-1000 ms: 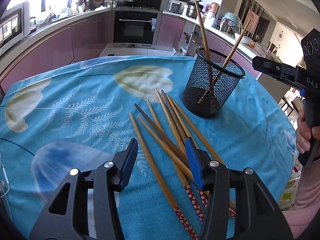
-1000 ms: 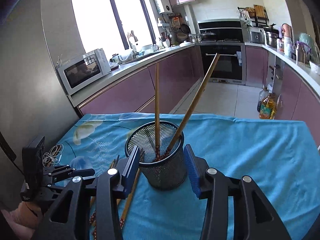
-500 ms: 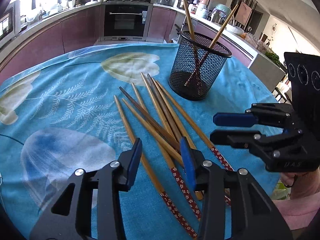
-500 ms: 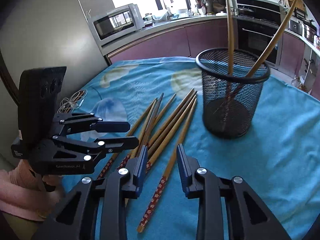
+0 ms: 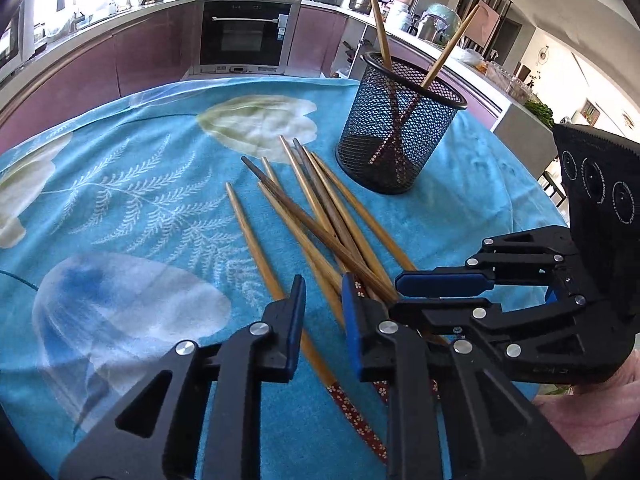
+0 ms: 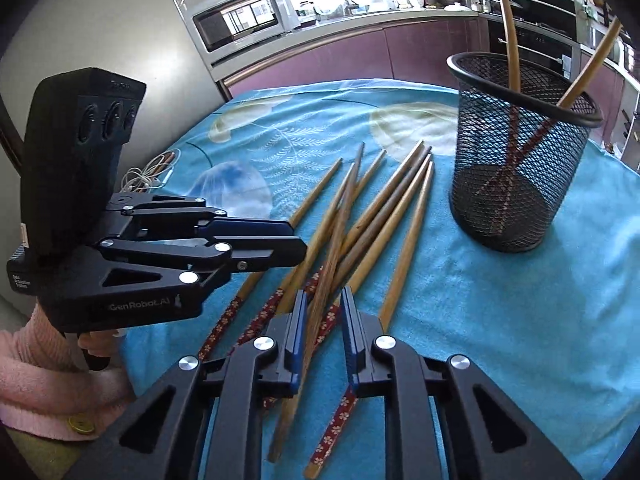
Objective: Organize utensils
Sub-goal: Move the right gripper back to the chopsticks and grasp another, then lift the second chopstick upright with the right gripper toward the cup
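2 chopsticks in cup, ~8 loose on surface. Both tools closing: left tool and right tool each narrowly astride a stick, grip unclear.

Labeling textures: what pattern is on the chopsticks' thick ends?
Dark red with small white flowers on the chopsticks; clearest in the right wrist view.

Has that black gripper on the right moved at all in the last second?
Yes. The right gripper came down from beside the black mesh cup to the wooden chopsticks lying on the blue tablecloth, its jaws closing.
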Demonstrator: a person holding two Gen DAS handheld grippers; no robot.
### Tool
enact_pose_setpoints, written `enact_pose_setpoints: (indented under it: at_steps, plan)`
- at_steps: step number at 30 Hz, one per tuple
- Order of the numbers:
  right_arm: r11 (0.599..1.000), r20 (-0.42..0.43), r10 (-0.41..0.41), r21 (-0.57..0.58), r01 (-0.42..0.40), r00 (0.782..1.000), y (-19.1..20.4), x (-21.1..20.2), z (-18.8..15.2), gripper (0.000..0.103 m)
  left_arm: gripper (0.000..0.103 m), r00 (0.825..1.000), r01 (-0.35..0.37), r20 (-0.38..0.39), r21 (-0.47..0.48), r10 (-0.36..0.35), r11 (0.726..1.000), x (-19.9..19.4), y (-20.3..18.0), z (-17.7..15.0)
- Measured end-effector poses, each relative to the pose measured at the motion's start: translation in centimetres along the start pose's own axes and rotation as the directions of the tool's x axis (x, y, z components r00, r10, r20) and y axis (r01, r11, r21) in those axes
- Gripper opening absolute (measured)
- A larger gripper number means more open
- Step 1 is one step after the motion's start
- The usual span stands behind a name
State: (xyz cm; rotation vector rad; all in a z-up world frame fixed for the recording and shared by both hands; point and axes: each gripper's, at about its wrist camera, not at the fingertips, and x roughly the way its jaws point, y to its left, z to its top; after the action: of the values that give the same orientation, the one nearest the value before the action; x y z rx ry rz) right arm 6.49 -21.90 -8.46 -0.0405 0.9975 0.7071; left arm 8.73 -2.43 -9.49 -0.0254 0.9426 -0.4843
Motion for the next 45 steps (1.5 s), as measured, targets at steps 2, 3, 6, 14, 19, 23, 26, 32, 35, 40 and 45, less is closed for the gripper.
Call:
enact_pose_setpoints:
  at_steps: [2, 3, 6, 14, 19, 23, 26, 32, 35, 40, 45]
  plan:
    - [1.000, 0.002, 0.007, 0.018, -0.007, 1.000, -0.4, 0.0, -0.1, 0.014, 0.019, 1.000, 0.001, -0.004, 0.000, -0.001, 1.000, 0.0, 0.0, 0.0]
    - [1.000, 0.004, 0.008, 0.023, -0.008, 1.000, -0.6, 0.0, -0.2, 0.014, 0.020, 1.000, -0.001, -0.005, -0.003, 0.001, 1.000, 0.1, 0.1, 0.1]
    - [0.999, 0.008, 0.010, 0.033, -0.010, 1.000, -1.0, -0.1, -0.2, 0.013, 0.023, 1.000, -0.005, -0.008, 0.001, 0.005, 1.000, 0.2, 0.0, 0.2]
    - [0.997, 0.018, 0.025, 0.068, -0.026, 1.000, -1.7, -0.2, -0.1, 0.009, 0.031, 1.000, -0.005, -0.002, 0.023, 0.006, 1.000, 0.1, -0.6, 0.6]
    - [0.995, 0.025, 0.034, 0.098, -0.036, 0.999, -2.4, -0.6, -0.2, 0.008, 0.027, 0.999, -0.031, -0.018, 0.061, 0.032, 0.998, 0.5, -1.2, 0.3]
    - [0.993, 0.027, 0.039, 0.108, -0.041, 0.999, -2.5, -0.8, -0.4, 0.006, 0.025, 0.999, -0.035, -0.023, 0.046, 0.036, 0.998, 0.5, -0.8, 0.0]
    - [0.994, 0.018, 0.046, 0.101, -0.048, 0.999, -2.3, -0.8, -0.5, 0.006, 0.025, 0.999, -0.037, -0.003, 0.038, 0.038, 0.999, -0.2, -0.3, -0.1]
    - [0.996, 0.003, 0.049, 0.077, -0.049, 0.999, -1.5, -0.6, -0.4, 0.007, 0.025, 0.995, -0.104, -0.005, 0.033, 0.104, 0.994, -0.6, 0.7, -0.3]
    - [0.997, -0.007, 0.049, 0.062, -0.049, 0.999, -1.0, -0.3, -0.2, 0.009, 0.025, 0.992, -0.122, -0.022, 0.033, 0.123, 0.992, -0.1, 1.1, -0.5]
    - [0.999, -0.009, 0.032, 0.035, -0.032, 0.999, -0.3, 0.2, 0.9, 0.012, 0.024, 0.992, -0.122, -0.025, 0.036, 0.123, 0.992, 0.3, 1.3, -0.4]
    - [1.000, -0.003, 0.002, 0.014, -0.002, 1.000, -0.2, 1.3, 2.8, 0.013, 0.019, 0.989, -0.140, -0.031, 0.042, 0.142, 0.989, 0.7, 1.1, 0.0]
